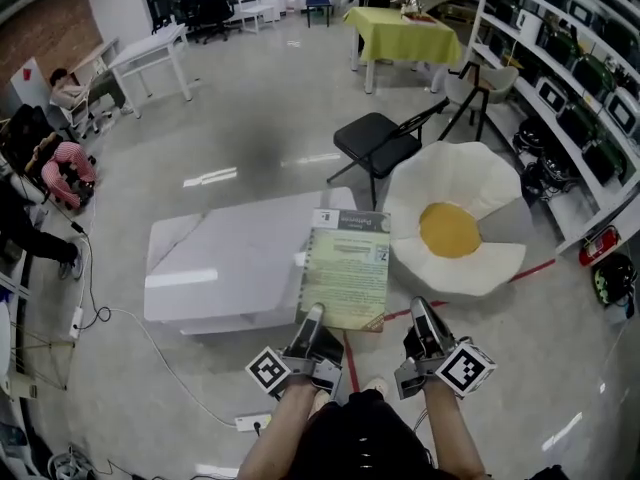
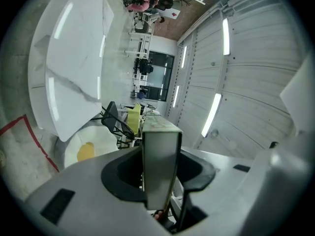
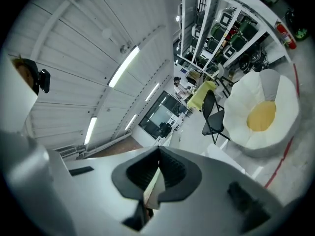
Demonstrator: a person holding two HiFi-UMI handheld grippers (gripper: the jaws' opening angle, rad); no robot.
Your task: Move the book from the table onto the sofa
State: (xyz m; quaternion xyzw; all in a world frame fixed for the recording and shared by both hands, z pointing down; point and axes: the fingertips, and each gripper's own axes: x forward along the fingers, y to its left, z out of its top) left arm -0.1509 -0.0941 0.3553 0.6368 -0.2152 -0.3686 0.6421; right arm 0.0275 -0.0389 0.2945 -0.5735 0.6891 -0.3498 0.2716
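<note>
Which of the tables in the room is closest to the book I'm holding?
The low glossy white table just left of the book in the head view. The green-clothed table and the white desk stand far across the floor.

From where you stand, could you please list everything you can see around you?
book: one, green cover, held by the table's right end
table: one, white, mid-floor
sofa: one, white with yellow centre, right of the table
folding chair: one, black, behind the sofa
clothed table: one, yellow-green, far back
shelves: one run, white, right wall
left tool: one, grey, shut on the book's near edge
right tool: one, grey, jaws together, right of the book
</note>
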